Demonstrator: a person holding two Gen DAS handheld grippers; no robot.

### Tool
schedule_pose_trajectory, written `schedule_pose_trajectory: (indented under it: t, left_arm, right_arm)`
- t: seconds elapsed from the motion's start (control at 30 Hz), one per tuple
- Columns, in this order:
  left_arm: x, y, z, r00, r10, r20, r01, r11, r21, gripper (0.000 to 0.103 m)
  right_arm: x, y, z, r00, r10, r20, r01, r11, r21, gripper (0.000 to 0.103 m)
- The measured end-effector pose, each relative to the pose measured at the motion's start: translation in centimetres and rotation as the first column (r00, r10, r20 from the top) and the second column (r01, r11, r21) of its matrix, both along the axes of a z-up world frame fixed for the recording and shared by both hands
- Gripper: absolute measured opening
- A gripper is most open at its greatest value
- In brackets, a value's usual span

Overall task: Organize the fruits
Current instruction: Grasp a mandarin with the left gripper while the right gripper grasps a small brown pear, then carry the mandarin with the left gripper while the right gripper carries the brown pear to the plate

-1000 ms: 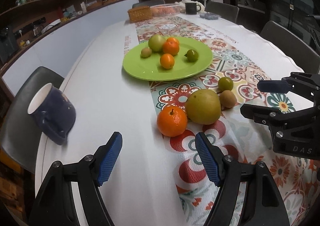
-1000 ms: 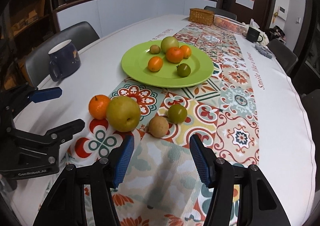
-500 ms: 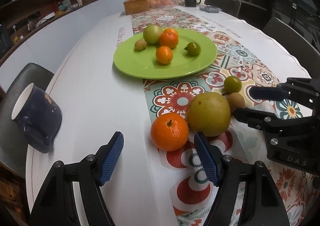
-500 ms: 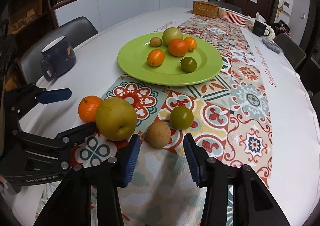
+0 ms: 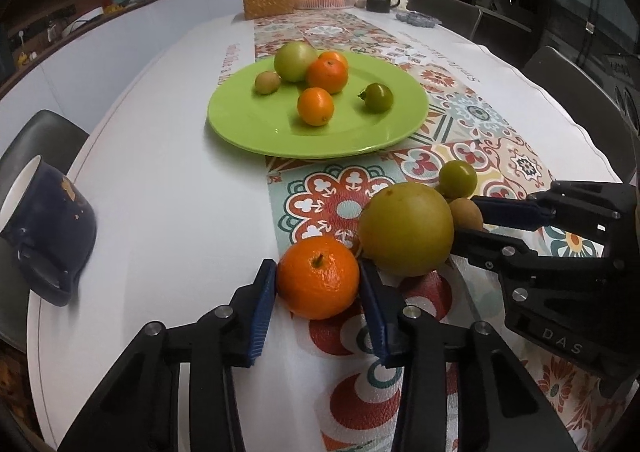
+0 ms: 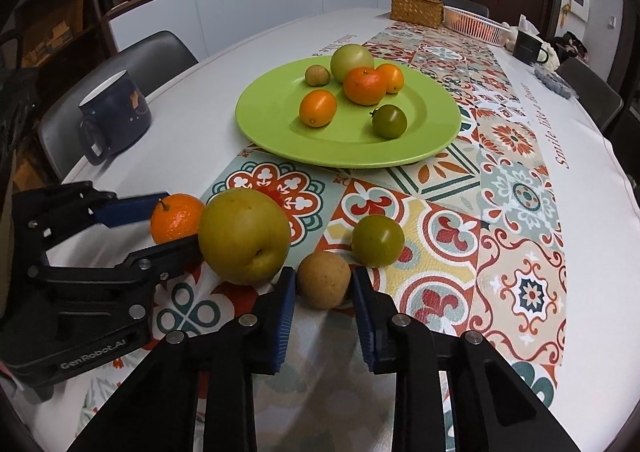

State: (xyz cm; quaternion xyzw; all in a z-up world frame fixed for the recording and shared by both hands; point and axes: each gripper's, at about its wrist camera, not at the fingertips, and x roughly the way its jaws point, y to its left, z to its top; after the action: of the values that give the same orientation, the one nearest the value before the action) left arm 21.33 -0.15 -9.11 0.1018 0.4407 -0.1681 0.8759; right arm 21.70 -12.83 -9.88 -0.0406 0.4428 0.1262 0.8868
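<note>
A green plate (image 5: pixel 256 131) (image 6: pixel 272 119) holds several fruits in mid-table. On the patterned runner in front lie an orange (image 5: pixel 318 278) (image 6: pixel 176 217), a large yellow-green pear (image 5: pixel 406 228) (image 6: pixel 244 236), a small brown fruit (image 5: pixel 466 213) (image 6: pixel 324 280) and a green tomato (image 5: pixel 458 179) (image 6: pixel 378 240). My left gripper (image 5: pixel 318 276) has its blue pads against both sides of the orange on the table. My right gripper (image 6: pixel 323 282) has its pads touching the brown fruit's sides.
A dark blue mug (image 5: pixel 44 228) (image 6: pixel 116 111) stands near the table's left edge. A wicker box (image 5: pixel 267 3), a white basket (image 6: pixel 472 25) and a dark mug (image 6: pixel 528 45) stand at the far end. Chairs surround the table.
Both grippers have moved forward and narrowed. The left one has come around the orange, the right one around the small brown fruit.
</note>
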Motion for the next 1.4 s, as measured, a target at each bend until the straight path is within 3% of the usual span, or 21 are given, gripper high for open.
schedule_pose_trajectory:
  t: [0.3, 0.9, 1.4]
  left_arm:
    - [-1.0, 0.0, 0.6, 0.999, 0.033, 0.008, -0.033, 0.999, 0.019, 0.040]
    - [-4.4, 1.1, 4.0, 0.994, 0.093, 0.056, -0.091, 0.995, -0.030, 0.040]
    - [-4.7, 1.6, 8.5, 0.981, 0.120, 0.154, -0.116, 0.993, -0.039, 0.040]
  right_arm:
    - [-1.1, -0.4, 0.8, 1.000, -0.003, 0.018, 0.003, 1.000, 0.019, 0.029]
    - [-4.9, -0.7, 4.6, 0.995, 0.005, 0.098, -0.009, 0.999, 0.046, 0.029]
    - [-4.4, -0.9, 8.7, 0.980, 0.007, 0.197, -0.020, 0.998, 0.063, 0.029]
